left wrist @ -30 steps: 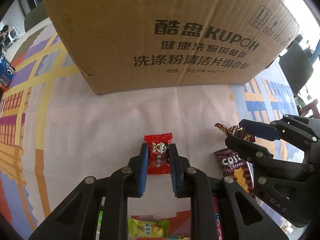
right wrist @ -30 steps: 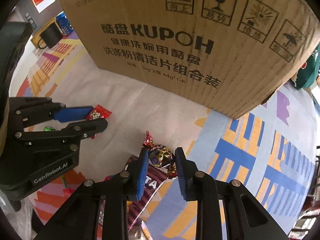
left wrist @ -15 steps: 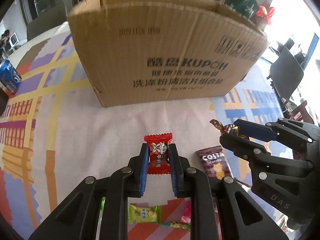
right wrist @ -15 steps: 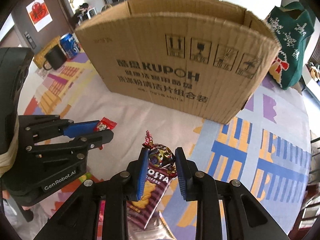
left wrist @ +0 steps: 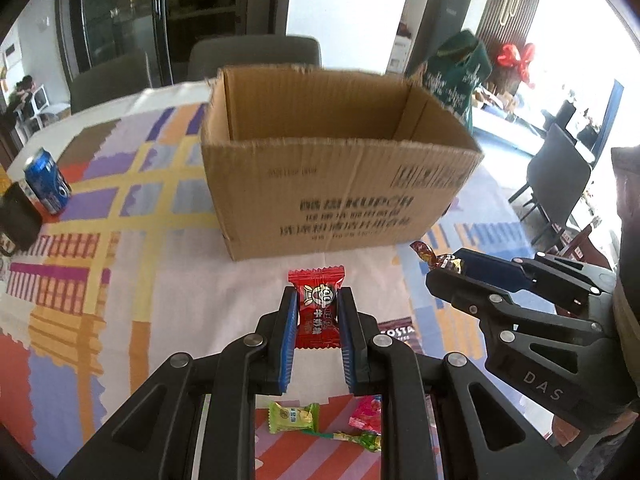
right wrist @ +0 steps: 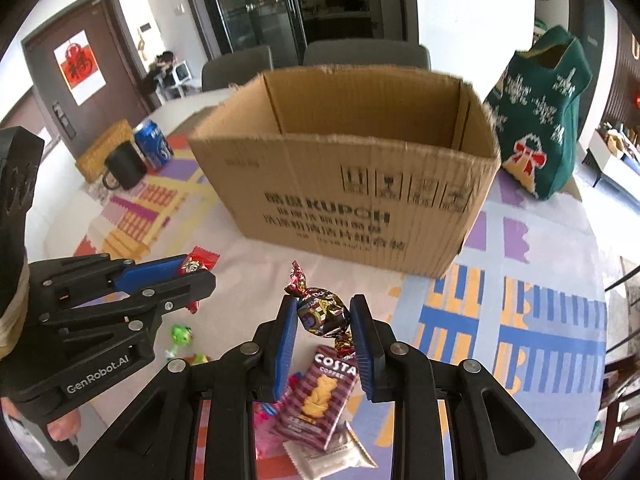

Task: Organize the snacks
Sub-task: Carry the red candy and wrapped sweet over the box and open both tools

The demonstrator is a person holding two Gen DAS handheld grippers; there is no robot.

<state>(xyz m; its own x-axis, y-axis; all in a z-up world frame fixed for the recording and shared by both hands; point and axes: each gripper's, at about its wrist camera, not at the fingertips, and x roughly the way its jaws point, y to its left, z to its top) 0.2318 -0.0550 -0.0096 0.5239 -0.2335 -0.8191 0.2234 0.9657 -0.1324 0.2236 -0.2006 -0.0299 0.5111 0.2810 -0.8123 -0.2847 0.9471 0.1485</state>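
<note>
Nearest, low in the left wrist view: a green candy, a pink wrapper and a small green-yellow sweet lie on the patterned surface below the tool. In the right wrist view a Costa Coffee packet lies flat under the tool, with a white sachet overlapping its near end.

Left gripper: jaws pinching a red candy by its side edges, wrapper upright between the blue pads, top end projecting past the tips. Held clear above the surface.

Right gripper: jaws pinching a twist-wrapped chocolate, dark foil with purple face, one twisted tail pointing up-left, the other down. Also clear of the surface. The two tools sit side by side, near but apart.

Beyond: open cardboard box, upright, flaps absent from view, inner walls visible, floor of box not visible. Both candies are in front of its near wall, outside it.

Farther left: blue can just beside a black mug. Farther right: green knitted bag beside the box.
</note>
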